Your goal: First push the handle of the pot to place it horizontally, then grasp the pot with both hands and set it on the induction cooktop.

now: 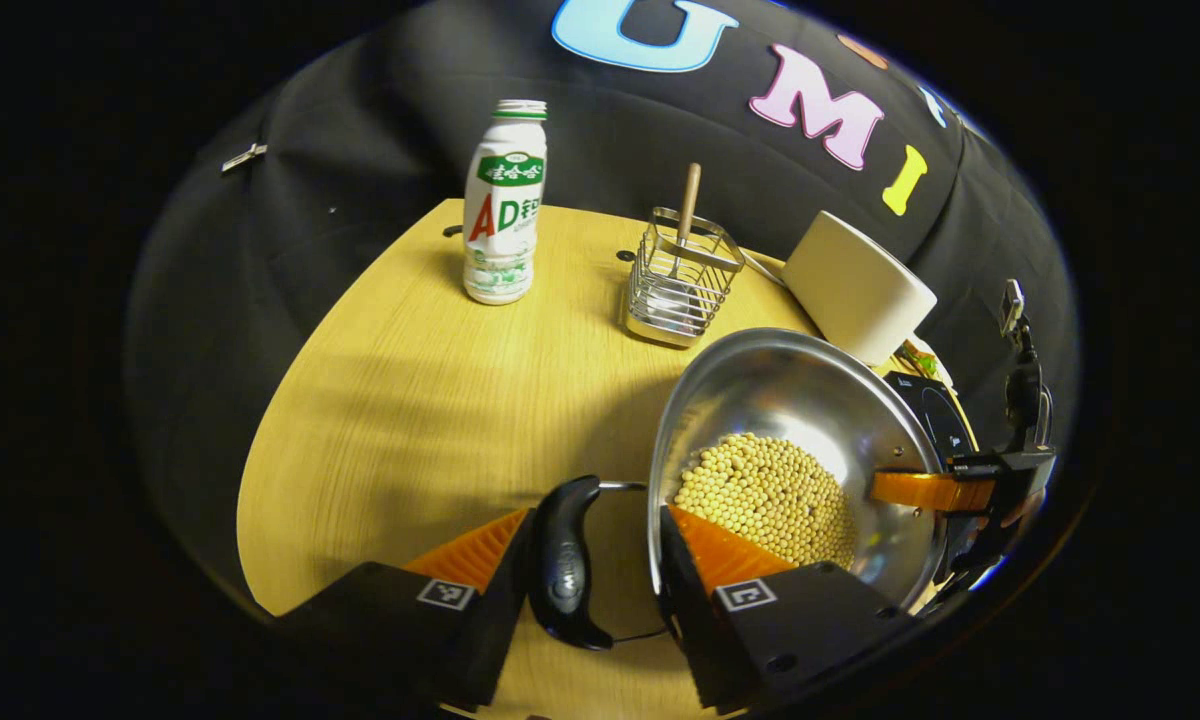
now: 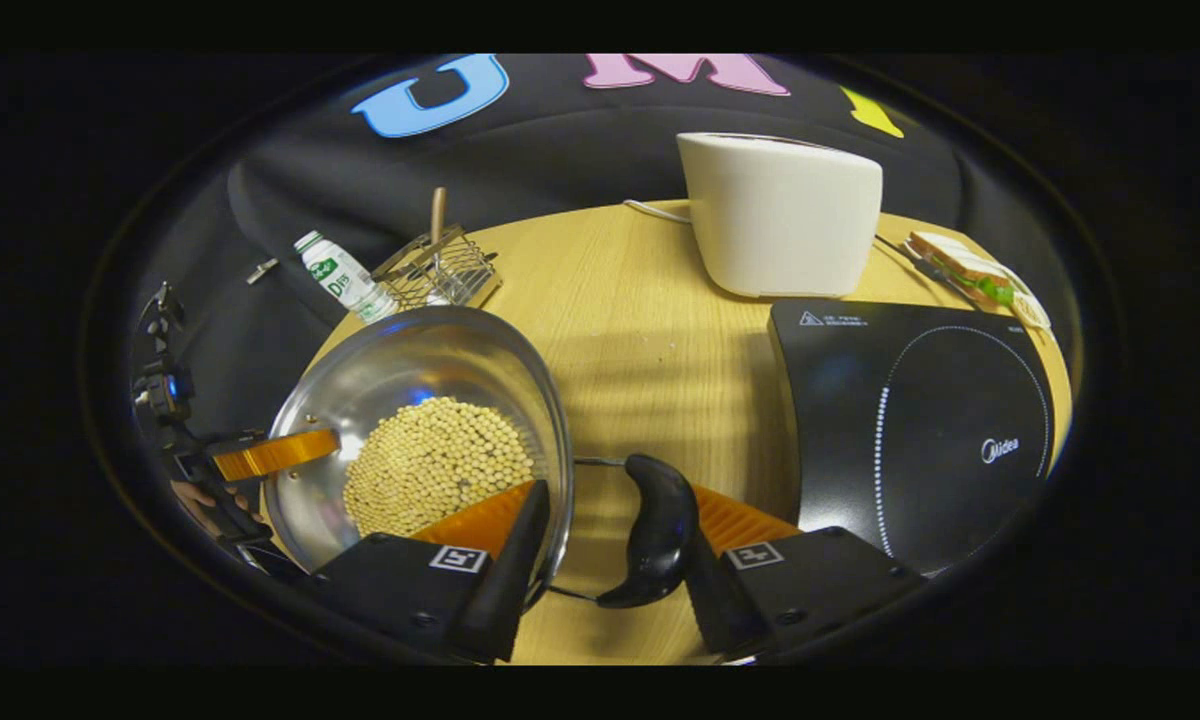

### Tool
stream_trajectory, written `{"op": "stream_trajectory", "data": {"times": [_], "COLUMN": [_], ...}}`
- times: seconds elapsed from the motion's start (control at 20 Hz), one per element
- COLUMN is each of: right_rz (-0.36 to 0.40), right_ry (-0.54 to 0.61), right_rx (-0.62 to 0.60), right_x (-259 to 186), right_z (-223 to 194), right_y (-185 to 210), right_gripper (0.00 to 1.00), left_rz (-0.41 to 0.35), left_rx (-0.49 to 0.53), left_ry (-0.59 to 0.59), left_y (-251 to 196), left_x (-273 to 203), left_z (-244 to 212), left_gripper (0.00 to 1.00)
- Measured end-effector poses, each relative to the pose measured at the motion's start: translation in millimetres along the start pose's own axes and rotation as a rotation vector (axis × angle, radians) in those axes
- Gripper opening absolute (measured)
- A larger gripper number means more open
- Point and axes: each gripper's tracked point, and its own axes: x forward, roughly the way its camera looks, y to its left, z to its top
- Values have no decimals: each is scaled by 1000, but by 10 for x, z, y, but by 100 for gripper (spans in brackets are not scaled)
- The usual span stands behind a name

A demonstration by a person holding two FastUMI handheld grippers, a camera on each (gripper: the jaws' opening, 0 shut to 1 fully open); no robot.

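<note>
A steel pot [image 1: 790, 390] [image 2: 410, 360] holding soybeans [image 1: 770, 495] stands on the wooden table, left of the black induction cooktop [image 2: 920, 430] [image 1: 935, 410]. My left gripper [image 1: 598, 520] straddles one side of the pot. One finger sits inside the wall and the other presses the black handle [image 1: 563, 565]. On the opposite side, my right gripper [image 2: 620, 495] holds the rim and the other black handle [image 2: 657, 530] the same way. Each gripper also shows across the pot from the other: the right gripper [image 1: 910, 490] and the left gripper [image 2: 280, 452].
A white appliance [image 2: 780, 215] [image 1: 855, 285] stands behind the cooktop, with a sandwich [image 2: 970, 268] to its right. A milk bottle [image 1: 503, 215] and a wire basket [image 1: 680, 280] with a wooden-handled tool stand at the table's [image 1: 410, 400] far side.
</note>
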Motion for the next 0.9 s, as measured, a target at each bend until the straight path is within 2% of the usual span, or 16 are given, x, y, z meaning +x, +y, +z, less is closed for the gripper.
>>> {"op": "stream_trajectory", "data": {"times": [0.05,0.35,0.6,0.8,0.9], "right_rz": [10,46,39,45,47], "right_ry": [3,50,81,98,88], "right_rx": [9,30,23,31,29], "right_x": [10,22,11,-216,-367], "right_z": [-15,-46,-128,-207,-165], "right_y": [8,24,28,17,3], "right_gripper": [67,61,58,58,59], "left_rz": [1,-11,35,51,57], "left_rx": [3,-34,-39,-35,-17], "left_ry": [16,26,48,57,41], "left_y": [5,-52,-53,-127,-206], "left_x": [19,19,-41,-251,-389], "left_z": [-21,-48,-105,-141,-93], "left_gripper": [67,66,65,60,61]}}
